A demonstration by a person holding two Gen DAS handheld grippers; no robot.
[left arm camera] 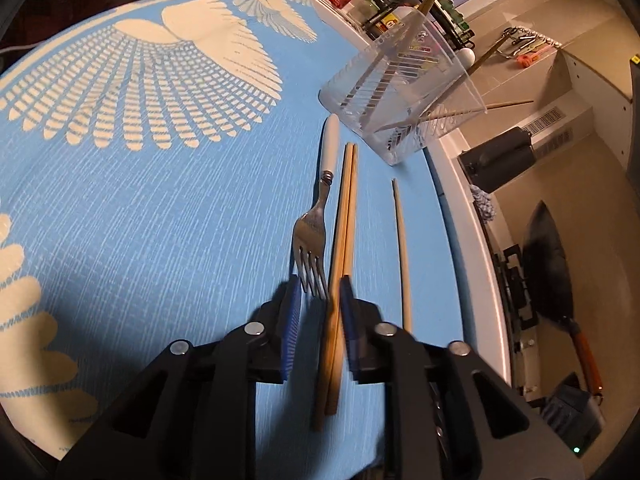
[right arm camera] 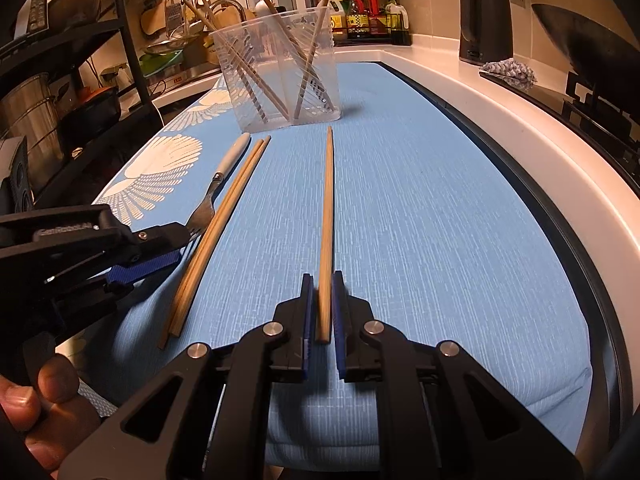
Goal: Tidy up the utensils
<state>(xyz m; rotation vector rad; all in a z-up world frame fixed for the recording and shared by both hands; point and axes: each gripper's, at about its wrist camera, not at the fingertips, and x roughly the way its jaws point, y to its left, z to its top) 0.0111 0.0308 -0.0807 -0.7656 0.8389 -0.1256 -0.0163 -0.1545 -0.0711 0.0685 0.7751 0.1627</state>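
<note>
Here we have the right gripper [right arm camera: 323, 280] with narrow jaws flanking the near end of the single chopstick [right arm camera: 327, 216], grip uncertain; the left gripper [left arm camera: 320, 294], partly open, straddles the chopstick pair [left arm camera: 344, 236] beside the fork [left arm camera: 314, 236]. Light, stiff, slippery sticks: we judge near-end holds suit tipping them into the far clear holder [right arm camera: 280, 68].

Blue mat [right arm camera: 420, 208] with cream shell pattern, tan chopsticks [right arm camera: 218, 224], white-handled silver fork [left arm camera: 316, 216], clear holder [right arm camera: 280, 68]
</note>
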